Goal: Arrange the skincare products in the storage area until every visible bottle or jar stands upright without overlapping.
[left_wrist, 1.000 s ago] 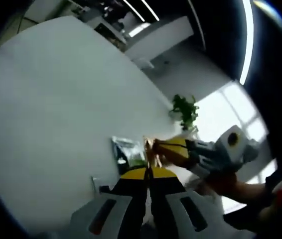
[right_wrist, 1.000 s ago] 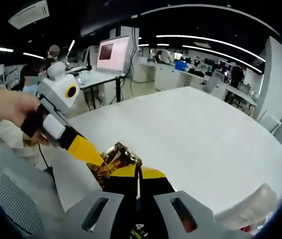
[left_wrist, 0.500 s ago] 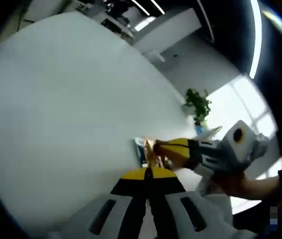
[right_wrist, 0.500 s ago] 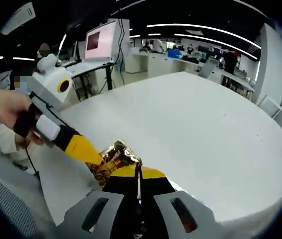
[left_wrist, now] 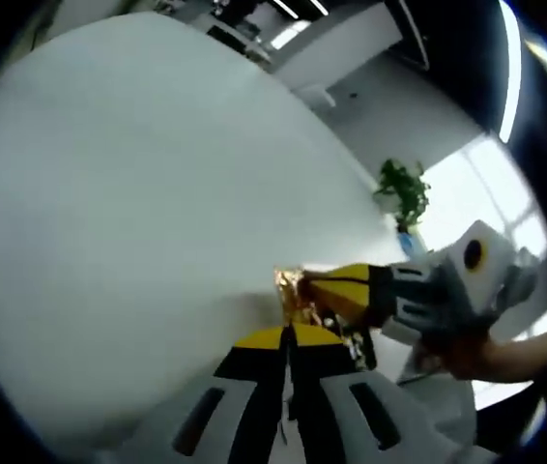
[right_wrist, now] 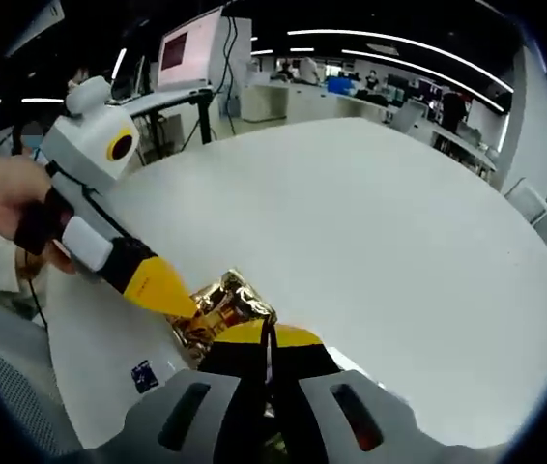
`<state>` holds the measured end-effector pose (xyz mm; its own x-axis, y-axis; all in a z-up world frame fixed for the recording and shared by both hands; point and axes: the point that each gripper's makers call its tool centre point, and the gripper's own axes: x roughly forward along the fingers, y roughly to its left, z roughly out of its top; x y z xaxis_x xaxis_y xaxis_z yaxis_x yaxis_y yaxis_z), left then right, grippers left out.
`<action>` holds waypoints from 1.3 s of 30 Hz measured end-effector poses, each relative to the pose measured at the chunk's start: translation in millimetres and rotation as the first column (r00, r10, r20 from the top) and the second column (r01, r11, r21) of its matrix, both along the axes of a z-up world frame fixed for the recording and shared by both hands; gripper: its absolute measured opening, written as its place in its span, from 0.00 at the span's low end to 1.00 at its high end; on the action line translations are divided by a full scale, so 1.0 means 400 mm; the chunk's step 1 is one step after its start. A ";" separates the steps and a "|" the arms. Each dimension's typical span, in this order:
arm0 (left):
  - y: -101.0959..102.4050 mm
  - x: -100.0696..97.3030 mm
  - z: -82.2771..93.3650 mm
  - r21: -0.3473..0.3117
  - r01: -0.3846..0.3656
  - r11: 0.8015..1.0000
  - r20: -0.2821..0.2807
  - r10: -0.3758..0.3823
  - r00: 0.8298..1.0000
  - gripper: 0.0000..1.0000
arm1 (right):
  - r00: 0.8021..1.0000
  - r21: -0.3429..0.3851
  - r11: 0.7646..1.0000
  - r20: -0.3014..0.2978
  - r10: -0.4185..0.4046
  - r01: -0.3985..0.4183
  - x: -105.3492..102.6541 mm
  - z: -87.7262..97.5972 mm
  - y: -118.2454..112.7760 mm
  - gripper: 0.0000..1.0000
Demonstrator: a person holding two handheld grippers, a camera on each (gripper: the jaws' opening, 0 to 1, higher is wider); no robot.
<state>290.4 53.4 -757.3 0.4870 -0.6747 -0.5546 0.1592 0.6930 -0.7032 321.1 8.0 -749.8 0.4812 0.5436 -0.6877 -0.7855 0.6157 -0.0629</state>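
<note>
Since a second ago both cameras have swung, and the green packet seen beside the gold thing earlier is gone from the left gripper view. Biggest thing is the white tabletop. Left gripper and right gripper both pinch a crinkly gold foil sachet with narrow fingers, at 12 o'clock off the right gripper's own fingers. Looks light, soft and slippery, so gripping an edge seam seems best.

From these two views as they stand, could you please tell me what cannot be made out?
- Gold object, right gripper view: both tools cover it, so its kind and pose are unclear.
- Same object, left gripper view: blurred, small, behind the right tool.
- Left tool: whether it grips the object is hidden.
</note>
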 end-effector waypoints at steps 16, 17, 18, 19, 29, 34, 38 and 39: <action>0.003 0.024 -0.040 0.039 0.005 0.999 -0.001 -0.005 1.000 0.03 | 1.000 -0.046 0.999 -0.014 0.006 -0.007 0.018 -0.042 -0.003 0.01; 0.003 0.024 -0.040 0.040 0.008 0.999 0.001 -0.008 1.000 0.03 | 1.000 -0.049 0.999 -0.013 0.008 -0.008 0.018 -0.043 -0.003 0.01; 0.003 0.024 -0.040 0.049 0.019 0.999 0.007 -0.020 1.000 0.02 | 1.000 -0.054 0.998 -0.003 0.017 -0.018 0.021 -0.044 0.000 0.01; 0.003 0.024 -0.040 0.056 0.026 0.998 0.010 -0.027 1.000 0.02 | 1.000 -0.055 0.998 -0.003 0.018 -0.019 0.021 -0.044 0.000 0.01; 0.023 0.028 -0.004 0.191 0.087 0.978 0.115 -0.110 0.987 0.00 | 1.000 -0.043 0.999 -0.008 -0.010 0.010 0.024 -0.048 0.001 0.01; -0.018 0.042 0.030 0.323 0.197 0.926 0.268 -0.290 0.919 0.06 | 0.999 -0.030 0.998 -0.022 -0.049 0.048 0.024 -0.048 -0.001 0.01; -0.067 0.047 0.032 0.448 0.278 0.850 0.323 -0.443 0.836 0.10 | 0.997 -0.027 0.997 -0.032 -0.070 0.069 0.024 -0.048 -0.002 0.01; -0.063 0.050 0.018 0.488 0.291 0.823 0.308 -0.475 0.824 0.10 | 0.996 -0.024 0.997 -0.038 -0.078 0.077 0.024 -0.049 -0.001 0.01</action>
